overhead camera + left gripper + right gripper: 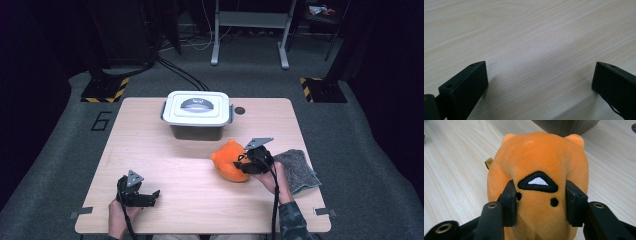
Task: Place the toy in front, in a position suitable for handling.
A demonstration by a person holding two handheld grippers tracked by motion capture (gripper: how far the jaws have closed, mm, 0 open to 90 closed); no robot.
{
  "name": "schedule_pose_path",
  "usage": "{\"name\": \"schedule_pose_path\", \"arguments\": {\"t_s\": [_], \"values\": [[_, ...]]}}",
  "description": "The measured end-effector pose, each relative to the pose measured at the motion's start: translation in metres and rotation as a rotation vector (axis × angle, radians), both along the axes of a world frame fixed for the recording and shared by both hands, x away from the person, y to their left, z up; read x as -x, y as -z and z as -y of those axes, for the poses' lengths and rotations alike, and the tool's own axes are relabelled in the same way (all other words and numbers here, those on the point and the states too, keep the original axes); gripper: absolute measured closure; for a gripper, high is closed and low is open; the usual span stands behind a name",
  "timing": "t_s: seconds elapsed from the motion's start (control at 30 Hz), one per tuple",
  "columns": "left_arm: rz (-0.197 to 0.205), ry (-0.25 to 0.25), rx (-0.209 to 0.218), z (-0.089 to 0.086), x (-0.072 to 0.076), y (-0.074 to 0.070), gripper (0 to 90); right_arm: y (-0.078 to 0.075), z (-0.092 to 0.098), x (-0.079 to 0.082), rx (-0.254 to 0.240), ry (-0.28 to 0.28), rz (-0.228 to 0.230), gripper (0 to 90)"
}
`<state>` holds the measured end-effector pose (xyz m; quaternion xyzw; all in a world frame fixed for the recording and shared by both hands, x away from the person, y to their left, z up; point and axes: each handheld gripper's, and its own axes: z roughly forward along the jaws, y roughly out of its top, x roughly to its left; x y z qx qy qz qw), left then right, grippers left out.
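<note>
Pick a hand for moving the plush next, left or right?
Right. The right gripper already has its jaws on both sides of the orange plush, pads against it. The left gripper rests open on bare table, well away from the plush.

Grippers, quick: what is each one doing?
Left gripper: open, holding nothing, over the pale wooden table.
Right gripper: shut on the orange plush toy animal.

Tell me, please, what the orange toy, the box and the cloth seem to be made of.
Toy: soft plush, matte velvety nap, embroidered black and white face. Box: probably plastic, smooth white lid with side clips, darker translucent walls. Cloth: grey, fuzzy pile, likely microfibre or terry.
</note>
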<state>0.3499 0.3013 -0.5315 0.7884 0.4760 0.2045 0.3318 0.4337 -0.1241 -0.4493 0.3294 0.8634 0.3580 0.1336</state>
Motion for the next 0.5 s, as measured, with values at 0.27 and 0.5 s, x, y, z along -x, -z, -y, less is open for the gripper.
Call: {"name": "schedule_pose_path", "arguments": {"t_s": [0.27, 0.5], "values": [[0.0, 0.0, 0.0, 0.0, 0.0, 0.0, 0.1, -0.008, 0.014, 0.006, -0.136, 0.081, -0.02, 19.4], [-0.003, 0.002, -0.001, 0.0, 0.0, 0.0, 0.1, -0.013, 0.015, 0.014, -0.231, 0.362, -0.065, 13.9]]}}
